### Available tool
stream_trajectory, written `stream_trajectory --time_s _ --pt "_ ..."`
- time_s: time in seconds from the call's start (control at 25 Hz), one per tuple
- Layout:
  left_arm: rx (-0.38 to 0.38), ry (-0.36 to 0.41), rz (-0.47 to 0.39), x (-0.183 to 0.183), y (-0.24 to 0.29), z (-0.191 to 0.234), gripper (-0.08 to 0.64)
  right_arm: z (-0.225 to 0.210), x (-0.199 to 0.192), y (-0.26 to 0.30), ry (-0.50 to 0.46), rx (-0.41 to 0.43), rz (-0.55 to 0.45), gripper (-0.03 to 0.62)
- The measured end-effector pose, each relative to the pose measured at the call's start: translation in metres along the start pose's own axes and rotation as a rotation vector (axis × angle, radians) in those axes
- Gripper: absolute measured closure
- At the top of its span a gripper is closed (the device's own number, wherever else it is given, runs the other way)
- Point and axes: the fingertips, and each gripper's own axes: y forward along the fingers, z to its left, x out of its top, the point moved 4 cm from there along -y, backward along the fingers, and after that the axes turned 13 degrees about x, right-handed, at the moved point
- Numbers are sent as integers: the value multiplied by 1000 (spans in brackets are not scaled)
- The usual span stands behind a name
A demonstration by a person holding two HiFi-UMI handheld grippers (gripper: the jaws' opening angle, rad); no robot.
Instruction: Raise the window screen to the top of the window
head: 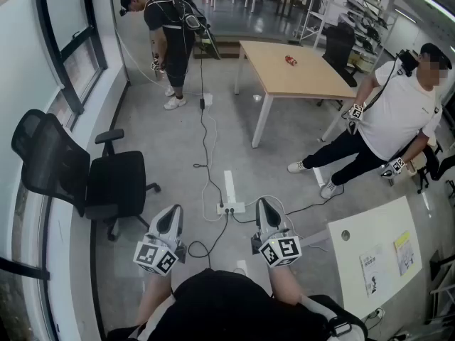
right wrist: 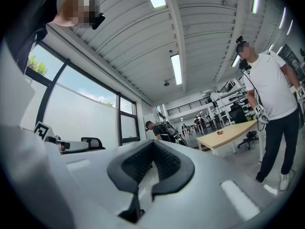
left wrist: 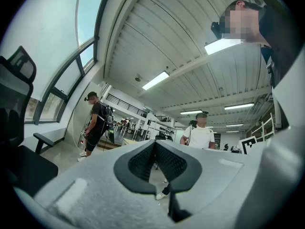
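Note:
The dark-framed window [head: 71, 45] runs along the left wall, well away from both grippers. In the right gripper view a white screen [right wrist: 78, 120] covers the lower part of the large pane, with sky and leaves showing above it. In the left gripper view the window [left wrist: 52, 46] rises at the left. My left gripper [head: 171, 212] and right gripper [head: 264, 204] are held side by side at the bottom middle of the head view, pointing out into the room. Both are shut with nothing between the jaws, as the left gripper [left wrist: 155, 145] and right gripper [right wrist: 153, 144] show in their own views.
A black office chair [head: 78, 176] stands between me and the window. A power strip [head: 231, 208] with cables lies on the floor ahead. A wooden table [head: 291, 66] stands at the back, a white table [head: 373, 254] at my right. Two people [head: 167, 27] [head: 391, 119] stand nearby.

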Motion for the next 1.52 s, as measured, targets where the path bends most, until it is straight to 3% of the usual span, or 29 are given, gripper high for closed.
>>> stream_trajectory --time_s 0.52,0.92,1.16,1.36,1.52 --pt "11 -2 -6 2 3 3 555 -3 -2 -2 7 -21 -6 591" --pt "47 9 -23 4 -7 6 556 1 -6 0 30 11 -10 589" --pt "53 75 -11 21 -16 11 556 15 -8 9 55 62 -18 589" --pt "96 83 -49 28 -33 28 556 29 -9 19 50 93 -6 589" --pt "181 96 -41 33 -62 49 556 52 -23 34 77 151 28 589"
